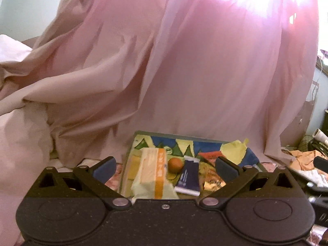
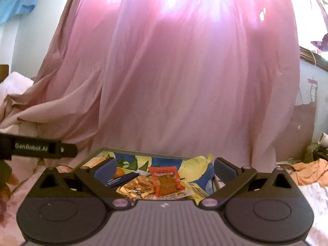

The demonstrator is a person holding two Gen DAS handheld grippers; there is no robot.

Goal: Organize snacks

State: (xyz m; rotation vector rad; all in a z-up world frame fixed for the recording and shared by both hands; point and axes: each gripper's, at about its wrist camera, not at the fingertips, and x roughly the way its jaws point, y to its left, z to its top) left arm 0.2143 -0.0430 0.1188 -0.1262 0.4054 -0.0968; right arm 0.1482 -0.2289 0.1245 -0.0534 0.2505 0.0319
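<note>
Pink curtain (image 1: 184, 71) filling the whole background of both views, backlit and blown out near the top, draped down to a bed surface with a pale floral sheet (image 2: 297, 205).

Snacks gathered in a shallow tray (image 1: 141, 135) with a blue, yellow and green printed lining, set on the bed just below the curtain hem. Seen from the left wrist: cream and orange striped packet (image 1: 152, 174) nearest the camera at the tray's left, small round orange item (image 1: 175, 164) just beside it, dark blue tube (image 1: 189, 176) with a white end to the right of that, gold foil wrapper (image 1: 213, 184) at the near right, red packet (image 1: 211, 155) farther back, crumpled yellow wrapper (image 1: 233, 148) at the far right corner. Seen from the right wrist: red and orange sachet (image 2: 166, 181) in the middle, gold wrapper (image 2: 135, 188) touching its left side, blue tube (image 2: 123, 179) farther left.

Left gripper (image 1: 164, 164) spread wide above the near edge of the tray, nothing between its jaws. Right gripper (image 2: 164, 167) likewise wide apart and holding nothing, hovering over the tray's near right part. Black bar lettered "GenRobot.AI" (image 2: 41, 147) poking in at the left of the right wrist view.

Orange cloth (image 2: 311, 172) and assorted clutter off to the right on the bed, too blurred to name.
</note>
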